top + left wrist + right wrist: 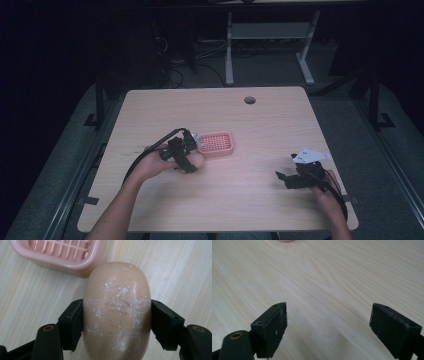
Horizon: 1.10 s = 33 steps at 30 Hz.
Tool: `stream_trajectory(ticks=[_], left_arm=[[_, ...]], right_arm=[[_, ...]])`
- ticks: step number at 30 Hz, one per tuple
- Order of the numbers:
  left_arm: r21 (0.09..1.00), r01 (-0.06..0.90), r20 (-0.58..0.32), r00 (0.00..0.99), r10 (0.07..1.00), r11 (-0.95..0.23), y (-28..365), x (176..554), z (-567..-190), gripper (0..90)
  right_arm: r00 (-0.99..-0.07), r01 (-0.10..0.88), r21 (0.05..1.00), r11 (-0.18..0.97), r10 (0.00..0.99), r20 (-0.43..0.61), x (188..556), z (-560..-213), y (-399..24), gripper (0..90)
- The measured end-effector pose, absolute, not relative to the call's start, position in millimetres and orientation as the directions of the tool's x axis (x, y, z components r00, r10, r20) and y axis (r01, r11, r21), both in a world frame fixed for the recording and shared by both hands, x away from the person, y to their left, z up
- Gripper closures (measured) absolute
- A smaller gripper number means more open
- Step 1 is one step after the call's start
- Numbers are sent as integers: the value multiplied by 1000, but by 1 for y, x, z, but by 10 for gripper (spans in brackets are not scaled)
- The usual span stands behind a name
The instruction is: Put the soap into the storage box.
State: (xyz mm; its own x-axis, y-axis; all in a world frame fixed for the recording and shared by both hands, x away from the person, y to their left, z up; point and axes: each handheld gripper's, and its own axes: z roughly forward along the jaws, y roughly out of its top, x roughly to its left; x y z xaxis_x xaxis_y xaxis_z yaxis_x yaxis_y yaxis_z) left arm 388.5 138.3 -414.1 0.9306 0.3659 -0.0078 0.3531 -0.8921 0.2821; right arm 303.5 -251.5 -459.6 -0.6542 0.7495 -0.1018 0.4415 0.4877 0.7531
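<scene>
From above, the room around my table (pixel 280 120) is dim and nearly black, and this picture is soft and grainy. My two gripper views are bright with even light and faint shadows. The soap bar (pixel 117 310) I hold is sharp; my jaw bases at the bottom edge blur.

The pink soap dish (pixel 216 143) sits just ahead of the left gripper (pixel 192 150), whose 2 jaws are pressed against a bar of soap (pixel 117 310). Bare wooden table (pixel 260 125) lies between it and the right gripper (pixel 282 177) (jaws spread, nothing between). A round cable hole (pixel 249 100) breaks the far edge.
</scene>
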Motion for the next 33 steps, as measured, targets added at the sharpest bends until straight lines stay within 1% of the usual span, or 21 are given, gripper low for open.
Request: stream_trajectory(ticks=[17, 19, 33], left_arm=[[298, 338, 11, 934, 357, -893, 127, 398, -404, 323], [285, 332, 22, 936, 352, -899, 126, 400, -402, 323], [283, 317, 35, 940, 340, -905, 117, 409, -395, 323]], right_arm=[[-653, 444, 754, 484, 751, -98, 304, -459, -252, 139], [-652, 444, 754, 484, 751, -98, 304, -459, -252, 139], [-653, 439, 759, 481, 751, -98, 304, -459, -252, 139]])
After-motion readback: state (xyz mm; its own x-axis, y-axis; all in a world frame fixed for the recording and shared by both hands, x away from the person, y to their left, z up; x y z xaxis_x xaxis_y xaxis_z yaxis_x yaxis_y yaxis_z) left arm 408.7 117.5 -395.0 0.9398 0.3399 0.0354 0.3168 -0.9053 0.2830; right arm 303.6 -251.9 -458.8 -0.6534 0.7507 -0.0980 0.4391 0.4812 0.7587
